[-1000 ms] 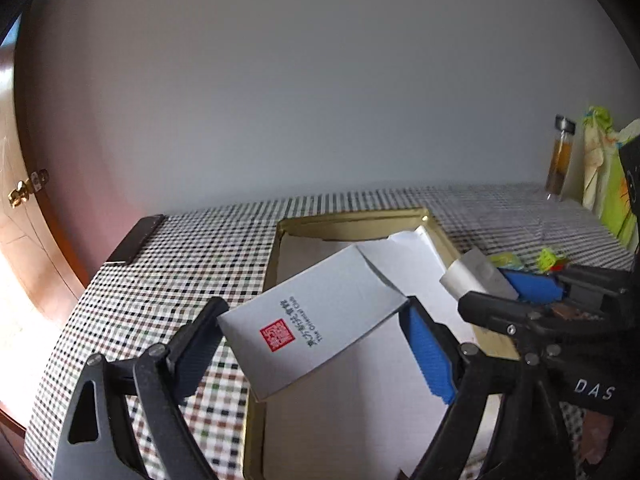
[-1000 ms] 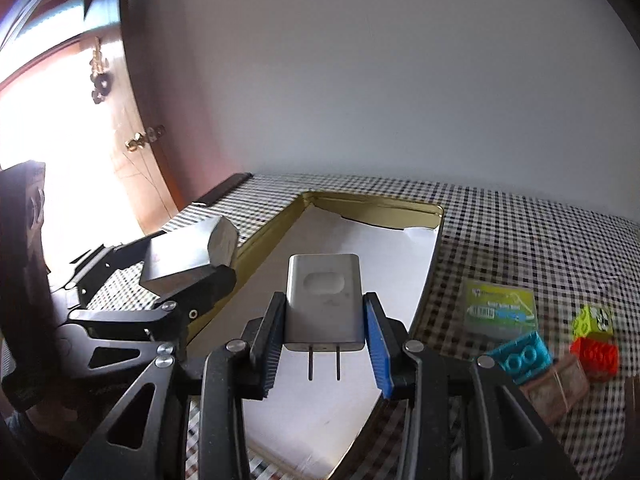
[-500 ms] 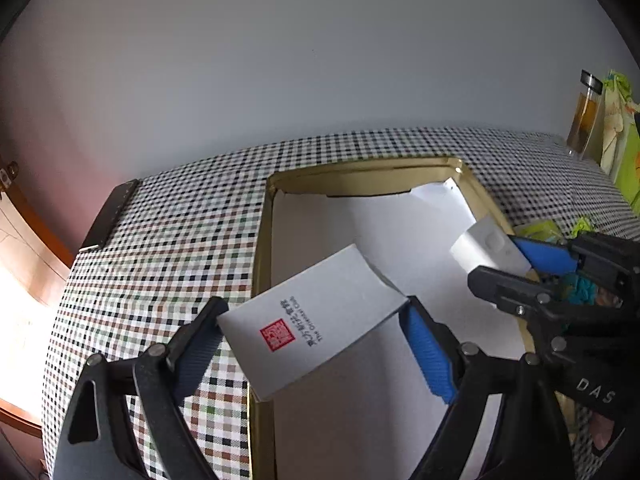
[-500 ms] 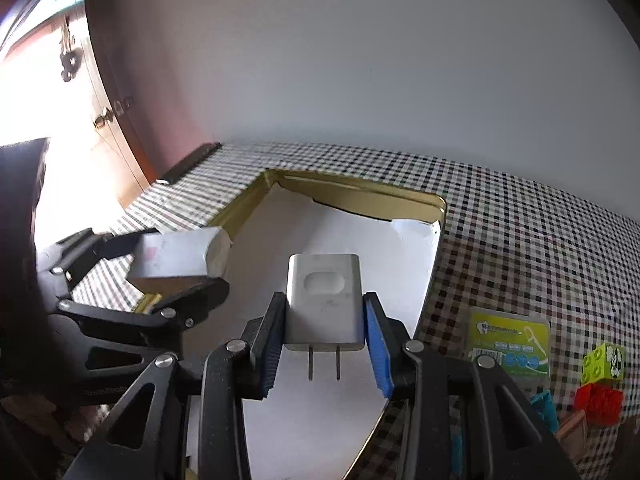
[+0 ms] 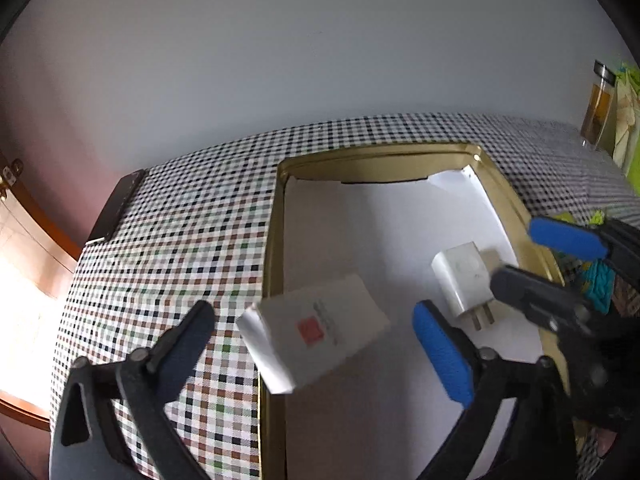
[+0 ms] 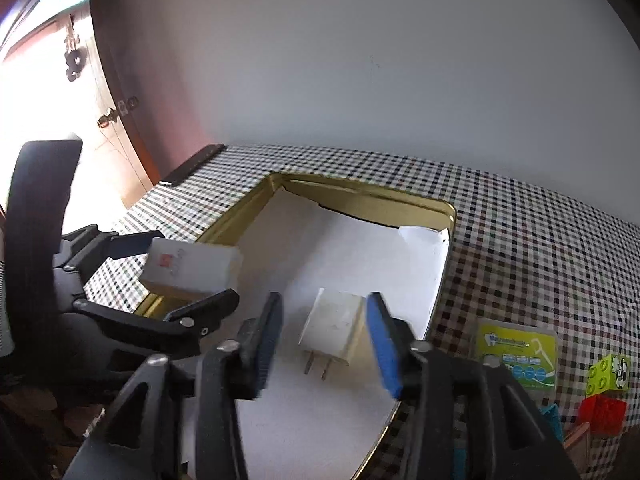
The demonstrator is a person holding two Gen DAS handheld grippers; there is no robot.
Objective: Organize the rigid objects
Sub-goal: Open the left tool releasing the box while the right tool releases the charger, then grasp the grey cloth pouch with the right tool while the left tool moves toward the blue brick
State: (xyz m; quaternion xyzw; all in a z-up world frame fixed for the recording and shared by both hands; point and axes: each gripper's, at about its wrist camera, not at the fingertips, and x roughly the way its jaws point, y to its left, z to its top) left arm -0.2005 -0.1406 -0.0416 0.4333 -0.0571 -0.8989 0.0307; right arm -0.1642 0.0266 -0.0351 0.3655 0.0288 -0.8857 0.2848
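The white box (image 5: pixel 320 336) carries a red square seal with small dark print beside it, too blurred to read in either view. The green floss-pick packet (image 6: pixel 516 354) on the checked cloth bears blue lettering and a row of small blue pictograms, none of it legible. No other text can be made out

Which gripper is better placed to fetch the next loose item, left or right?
Right. The floss pack and toy bricks lie on the cloth just beside the right gripper, whose jaws have just been opening off the charger.
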